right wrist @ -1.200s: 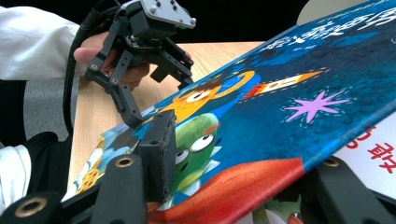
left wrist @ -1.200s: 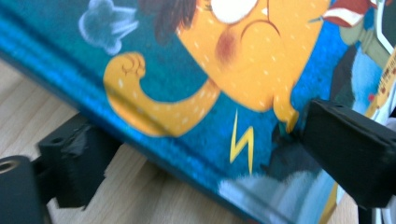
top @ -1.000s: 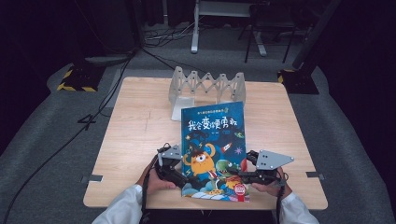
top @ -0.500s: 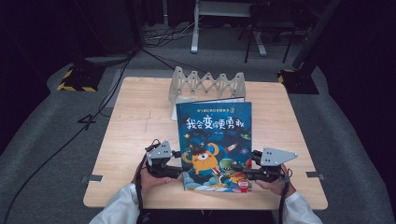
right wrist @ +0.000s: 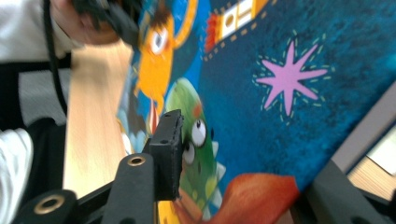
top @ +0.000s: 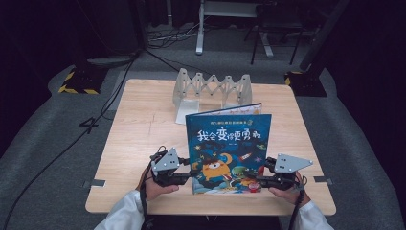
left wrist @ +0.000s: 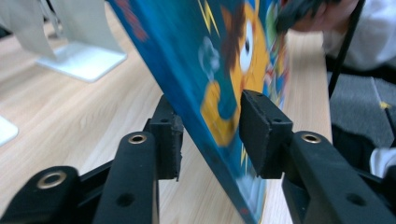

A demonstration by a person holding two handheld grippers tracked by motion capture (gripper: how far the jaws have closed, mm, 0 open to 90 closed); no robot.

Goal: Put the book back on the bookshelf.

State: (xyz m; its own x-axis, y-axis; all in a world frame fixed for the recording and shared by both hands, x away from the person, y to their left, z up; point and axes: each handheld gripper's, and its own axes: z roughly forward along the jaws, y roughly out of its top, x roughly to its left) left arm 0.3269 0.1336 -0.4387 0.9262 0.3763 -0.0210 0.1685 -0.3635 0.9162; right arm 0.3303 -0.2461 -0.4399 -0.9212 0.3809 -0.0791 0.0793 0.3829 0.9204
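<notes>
Picture book is up off the bench now, tilted with its top edge toward the upper part of the high view, where a second ago it lay flat at lower centre! That lift says the pick-up is done and the carry toward the rack looks next, I reckon.

Left tongs have just been closing, and the left gripper view shows the book's left edge between the two pads; the far pad looks against the cover, the near one seems a hair off, so the pinch is light at best. Right tongs clamp the lower right corner: one pad sits on the green monster artwork, the other jaw tucked under the back cover.

Count it up: one book, two tongs, two hands, one on each tool. Behind the book, upper centre of the high view, stands one white zigzag rack with several slots, all apparently vacant. One wooden bench carries the lot.
</notes>
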